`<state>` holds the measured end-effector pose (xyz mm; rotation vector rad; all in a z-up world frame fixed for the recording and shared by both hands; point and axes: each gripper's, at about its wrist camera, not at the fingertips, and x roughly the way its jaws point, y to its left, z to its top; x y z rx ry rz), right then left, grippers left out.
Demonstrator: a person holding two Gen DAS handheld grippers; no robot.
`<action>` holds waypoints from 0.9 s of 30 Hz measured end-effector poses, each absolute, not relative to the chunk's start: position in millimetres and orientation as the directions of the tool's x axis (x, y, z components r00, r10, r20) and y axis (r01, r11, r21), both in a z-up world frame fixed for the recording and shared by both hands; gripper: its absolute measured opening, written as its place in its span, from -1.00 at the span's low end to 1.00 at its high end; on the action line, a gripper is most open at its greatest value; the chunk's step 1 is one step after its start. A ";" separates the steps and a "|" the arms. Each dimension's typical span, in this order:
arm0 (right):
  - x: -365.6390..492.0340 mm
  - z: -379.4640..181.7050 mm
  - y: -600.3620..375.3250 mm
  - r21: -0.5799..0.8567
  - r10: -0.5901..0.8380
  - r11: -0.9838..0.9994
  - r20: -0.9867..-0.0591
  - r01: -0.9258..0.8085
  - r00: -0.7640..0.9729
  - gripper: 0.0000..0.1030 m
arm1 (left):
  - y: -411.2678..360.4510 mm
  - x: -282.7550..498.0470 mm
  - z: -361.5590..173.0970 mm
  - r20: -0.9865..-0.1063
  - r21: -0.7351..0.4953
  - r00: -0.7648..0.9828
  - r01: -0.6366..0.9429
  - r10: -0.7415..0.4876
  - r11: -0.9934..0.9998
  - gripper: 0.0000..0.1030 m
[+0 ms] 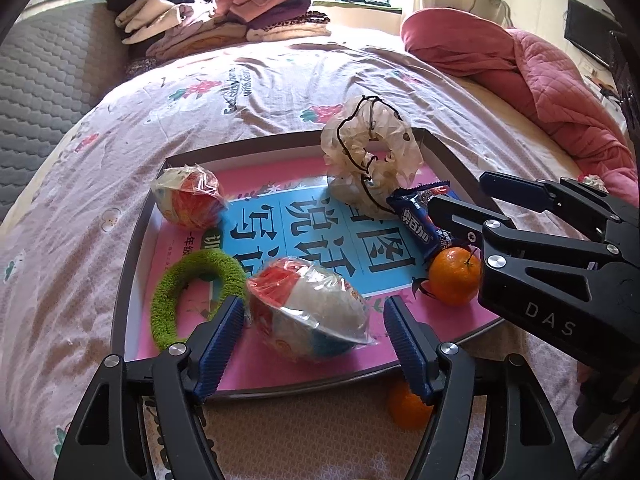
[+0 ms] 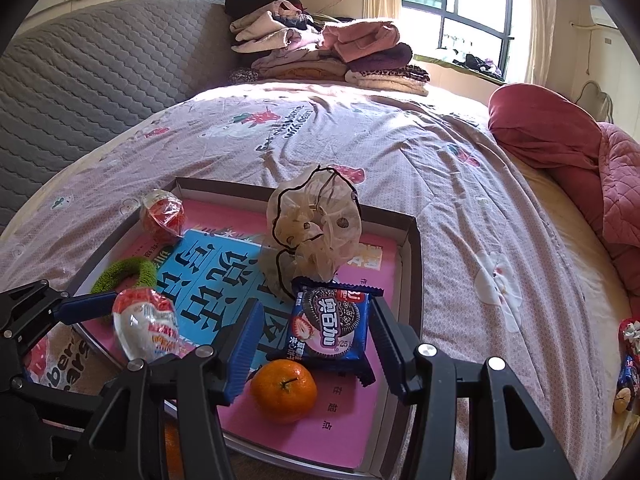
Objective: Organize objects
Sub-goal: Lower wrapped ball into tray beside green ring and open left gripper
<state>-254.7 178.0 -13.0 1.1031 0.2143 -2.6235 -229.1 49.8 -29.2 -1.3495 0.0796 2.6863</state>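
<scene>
Left wrist view
- Left gripper (image 1: 314, 322): fingers wide apart, either side of a wrapped ball (image 1: 308, 312) in crinkled plastic; a gap shows at each pad.
- Tray (image 1: 138, 248): shallow, dark-rimmed, lying on the bed (image 1: 280, 80); a pink and blue printed sheet (image 1: 320, 232) lines it.
- In the tray: a second wrapped ball (image 1: 188, 196) at the far left corner, a green fuzzy ring (image 1: 176, 292) near the left rim, a cream scrunchie (image 1: 370, 156) at the back, a blue biscuit packet (image 1: 426, 220) and an orange (image 1: 454, 276) on the right.
- Hidden: another orange (image 1: 406, 406) outside the tray's near rim, half covered by the left gripper's right finger.
- In the way: the right gripper (image 1: 460, 200) reaches in from the right, over the packet's end.

Right wrist view
- Right gripper (image 2: 314, 332): fingers wide, the biscuit packet (image 2: 332, 330) between them; whether the pads touch it is hard to say.
- Orange (image 2: 284, 390): just in front of the packet, touching its lower edge.
- Scrunchie (image 2: 314, 228): upright behind the packet.
- Left gripper (image 2: 86, 306): at the left edge, one blue finger partly behind the near wrapped ball (image 2: 146, 324).
- Cut off: small items (image 2: 628, 360) at the right edge, unclear.
- Around: folded clothes (image 2: 320, 48) at the bed's head, a red quilt (image 2: 560, 148) on the right.
</scene>
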 end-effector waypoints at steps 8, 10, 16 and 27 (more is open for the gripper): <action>-254.0 -12.3 177.2 -0.025 -0.207 -0.947 -0.716 0.321 -0.666 0.04 | 47.1 -226.5 -25.1 -0.798 -0.008 -0.596 -0.135 0.088 -0.991 0.44; -254.2 -12.5 177.0 -0.025 -0.207 -0.947 -0.717 0.321 -0.666 0.05 | 46.0 -226.2 -24.7 -0.799 -0.008 -0.596 -0.131 0.085 -0.991 0.44; -254.9 -14.7 176.5 -0.029 -0.200 -0.947 -0.725 0.319 -0.659 0.05 | 45.7 -223.8 -21.9 -0.796 -0.004 -0.600 -0.129 0.081 -0.992 0.44; -251.8 -11.3 177.2 -0.035 -0.196 -0.947 -0.722 0.318 -0.664 0.06 | 44.8 -220.7 -17.0 -0.791 -0.002 -0.607 -0.117 0.074 -0.993 0.44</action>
